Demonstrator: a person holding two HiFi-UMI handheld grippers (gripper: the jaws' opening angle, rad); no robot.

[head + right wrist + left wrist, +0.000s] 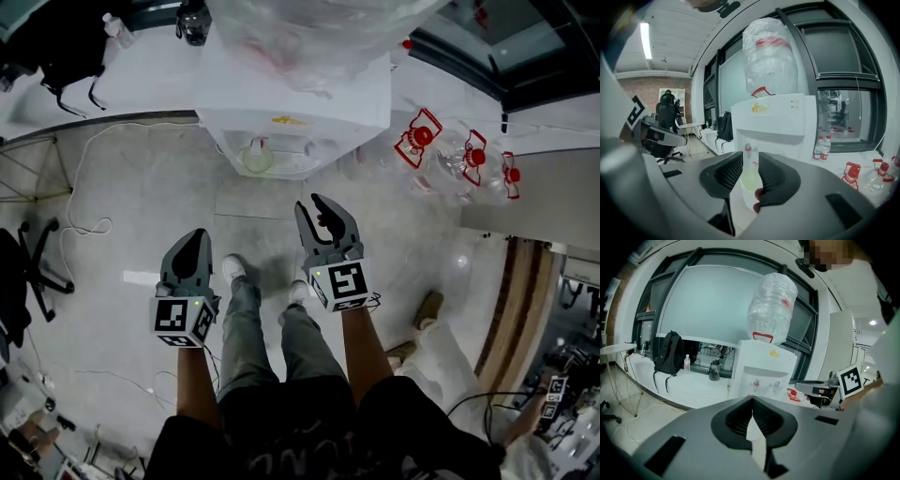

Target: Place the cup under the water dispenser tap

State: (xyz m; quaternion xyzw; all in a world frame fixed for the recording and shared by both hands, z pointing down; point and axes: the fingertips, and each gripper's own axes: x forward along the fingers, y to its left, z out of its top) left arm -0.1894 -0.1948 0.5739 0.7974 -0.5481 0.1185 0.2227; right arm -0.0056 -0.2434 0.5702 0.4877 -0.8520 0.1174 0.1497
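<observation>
A pale green cup (pixel 258 156) stands in the recess of the white water dispenser (pixel 291 94), below its taps. In the right gripper view the cup (pixel 749 180) shows far off through the gap between the jaws. My right gripper (pixel 317 202) hangs in the air in front of the dispenser (pixel 773 126), its jaws a narrow gap apart with nothing in them. My left gripper (pixel 194 239) is lower left and further back, shut and empty. In its own view the left gripper (pixel 751 399) has its tips together and faces the dispenser (pixel 761 371).
Empty water jugs with red caps (pixel 459 155) lie on the floor to the dispenser's right. A black backpack (pixel 670 355) and small bottles sit on the window ledge at left. An office chair (pixel 28 272) and loose cables are on the left; another person's shoe (pixel 427 309) is at right.
</observation>
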